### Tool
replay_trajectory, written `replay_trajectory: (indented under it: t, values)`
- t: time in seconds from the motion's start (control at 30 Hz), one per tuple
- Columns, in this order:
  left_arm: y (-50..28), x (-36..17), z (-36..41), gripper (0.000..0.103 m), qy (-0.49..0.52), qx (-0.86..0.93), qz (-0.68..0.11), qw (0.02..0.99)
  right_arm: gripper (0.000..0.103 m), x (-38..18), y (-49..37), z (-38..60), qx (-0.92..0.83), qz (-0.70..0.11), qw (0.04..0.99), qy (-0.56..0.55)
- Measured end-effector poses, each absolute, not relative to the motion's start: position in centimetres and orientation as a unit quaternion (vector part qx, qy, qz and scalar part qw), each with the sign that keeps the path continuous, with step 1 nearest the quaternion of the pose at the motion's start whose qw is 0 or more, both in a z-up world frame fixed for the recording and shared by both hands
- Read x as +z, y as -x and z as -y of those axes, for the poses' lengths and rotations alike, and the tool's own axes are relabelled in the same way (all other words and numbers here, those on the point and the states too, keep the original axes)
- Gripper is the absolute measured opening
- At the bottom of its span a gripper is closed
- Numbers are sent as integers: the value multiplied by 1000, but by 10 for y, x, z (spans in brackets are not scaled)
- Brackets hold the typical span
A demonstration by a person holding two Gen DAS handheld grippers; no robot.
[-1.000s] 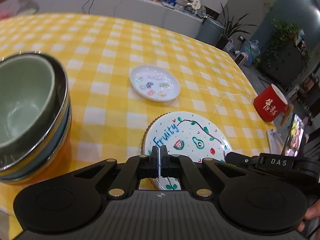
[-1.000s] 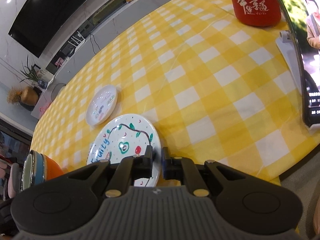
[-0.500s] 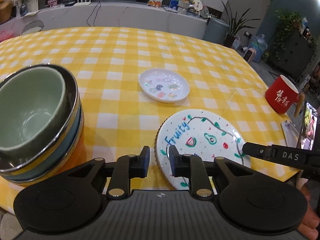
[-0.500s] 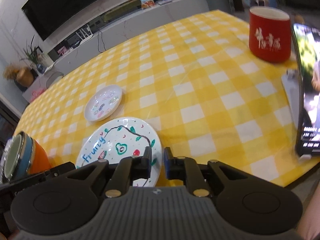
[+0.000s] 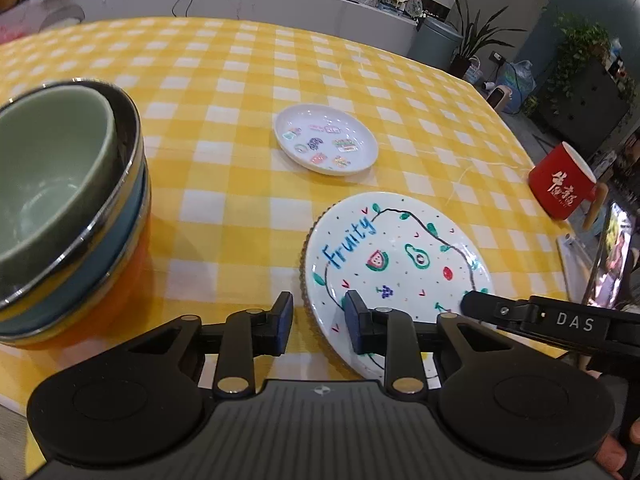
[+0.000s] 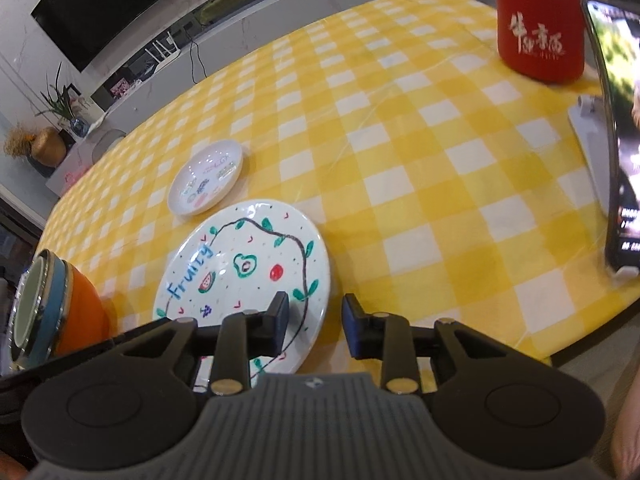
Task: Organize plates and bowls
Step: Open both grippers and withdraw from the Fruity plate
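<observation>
Now your left gripper point(image 5: 316, 326) and right gripper point(image 6: 314, 322) are both opening, gripping nothing, astride opposite edges of the Fruity plate point(image 5: 394, 256) lying on the worktop point(image 5: 240, 80); bowls point(image 5: 60, 184) sit nested beside it.

You saw a table point(image 5: 248, 64) cloth of yellow and white squares. The big plate point(image 5: 400, 264) was white with blue "Fruity" and little fruits. The small plate point(image 5: 326, 144) was white with stickers. The mug point(image 6: 538, 28) was red. The bowls point(image 5: 68, 208) were green, blue and orange.
</observation>
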State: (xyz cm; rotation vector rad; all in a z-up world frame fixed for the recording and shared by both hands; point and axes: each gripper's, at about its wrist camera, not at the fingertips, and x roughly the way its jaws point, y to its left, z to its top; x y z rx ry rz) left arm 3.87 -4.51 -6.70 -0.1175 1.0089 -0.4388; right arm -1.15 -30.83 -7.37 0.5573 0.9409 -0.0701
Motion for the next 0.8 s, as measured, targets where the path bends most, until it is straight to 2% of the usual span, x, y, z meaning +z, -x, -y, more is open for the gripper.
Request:
replay_trajectory:
  t: [0.03, 0.07, 0.47, 0.8]
  values:
    - [-39, -67, 45, 27, 58, -210, -480, 850, 28, -74, 11, 308, -32, -447, 853, -268]
    - [-39, -67, 46, 26, 57, -208, -480, 850, 22, -75, 11, 309, -29, -447, 851, -274]
    - [-44, -63, 57, 21, 23, -192, -463, 865, 22, -73, -3, 300, -48, -436, 859, -265]
    - [-45, -62, 58, 21, 16, -188, -458, 869, 23, -70, -8, 291, -57, -429, 872, -230]
